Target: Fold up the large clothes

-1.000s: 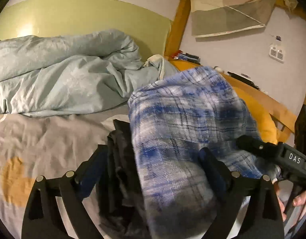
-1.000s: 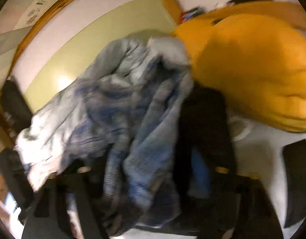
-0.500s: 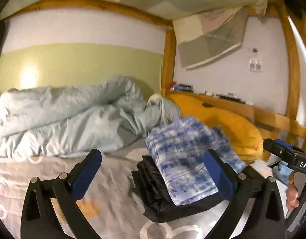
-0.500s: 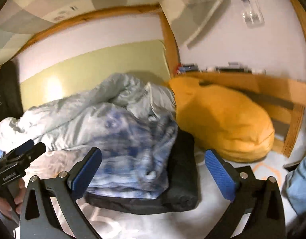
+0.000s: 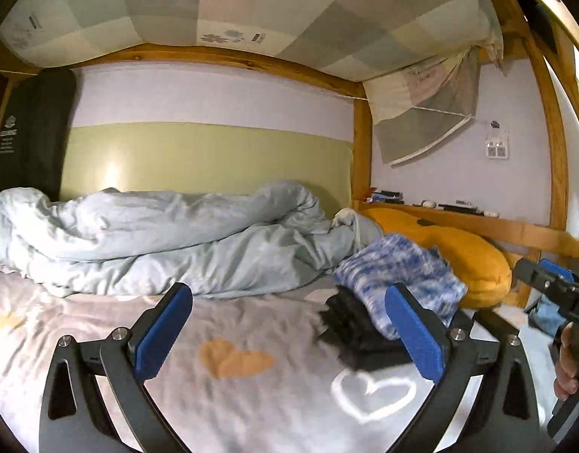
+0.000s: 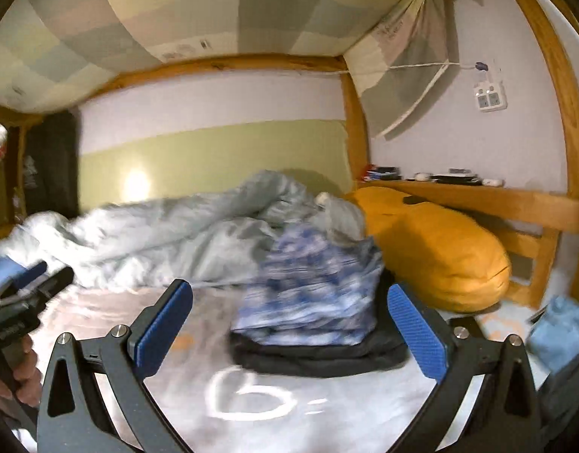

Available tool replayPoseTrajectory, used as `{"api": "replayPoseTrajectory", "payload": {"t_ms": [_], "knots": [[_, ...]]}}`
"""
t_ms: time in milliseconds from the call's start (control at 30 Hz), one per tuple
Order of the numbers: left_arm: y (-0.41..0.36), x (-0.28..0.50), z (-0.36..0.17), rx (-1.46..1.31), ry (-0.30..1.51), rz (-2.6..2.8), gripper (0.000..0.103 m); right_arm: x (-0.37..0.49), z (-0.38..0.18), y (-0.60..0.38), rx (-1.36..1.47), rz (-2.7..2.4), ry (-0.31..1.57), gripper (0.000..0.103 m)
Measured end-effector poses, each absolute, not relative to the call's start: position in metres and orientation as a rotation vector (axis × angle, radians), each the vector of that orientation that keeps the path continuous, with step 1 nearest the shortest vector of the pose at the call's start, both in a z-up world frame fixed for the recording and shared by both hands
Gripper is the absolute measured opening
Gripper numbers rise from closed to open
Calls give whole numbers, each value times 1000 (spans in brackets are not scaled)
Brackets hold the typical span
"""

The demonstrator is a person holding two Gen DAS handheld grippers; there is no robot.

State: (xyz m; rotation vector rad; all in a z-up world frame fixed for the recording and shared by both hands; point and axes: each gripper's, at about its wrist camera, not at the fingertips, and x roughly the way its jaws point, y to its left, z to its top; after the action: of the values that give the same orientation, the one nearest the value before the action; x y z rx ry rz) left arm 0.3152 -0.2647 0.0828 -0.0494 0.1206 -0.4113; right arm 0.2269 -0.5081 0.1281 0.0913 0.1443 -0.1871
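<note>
A folded blue-and-white plaid garment [image 5: 398, 279] [image 6: 312, 287] lies on top of a folded black garment [image 5: 361, 336] [image 6: 319, 355] on the bed sheet. My left gripper [image 5: 289, 332] is open and empty, held back from the stack, which sits to its right. My right gripper [image 6: 289, 332] is open and empty, a short way in front of the stack. The right gripper's body shows at the right edge of the left wrist view [image 5: 553, 287], and the left gripper's body shows at the left edge of the right wrist view [image 6: 21, 302].
A crumpled pale blue duvet [image 5: 157, 241] fills the back of the bed. An orange pillow [image 6: 432, 249] lies right of the stack against a wooden bed rail [image 6: 508, 196]. A light blue cloth [image 6: 561, 328] lies at the far right. The sheet [image 5: 251, 389] has heart prints.
Both grippers let go of the plaid garment, opened and pulled back from the stack. The plaid garment now rests on the black one.
</note>
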Motion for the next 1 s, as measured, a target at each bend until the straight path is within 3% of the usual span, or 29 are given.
{"api": "replayPoseTrajectory", "payload": {"t_ms": [667,1000], "knots": [[-219,314,-42,27,241,-283,103,258,9,-439,30,-207,372,103],[-214,304,-39,8,182,-320,103,256,5,-427,-42,-264,344,103]]}}
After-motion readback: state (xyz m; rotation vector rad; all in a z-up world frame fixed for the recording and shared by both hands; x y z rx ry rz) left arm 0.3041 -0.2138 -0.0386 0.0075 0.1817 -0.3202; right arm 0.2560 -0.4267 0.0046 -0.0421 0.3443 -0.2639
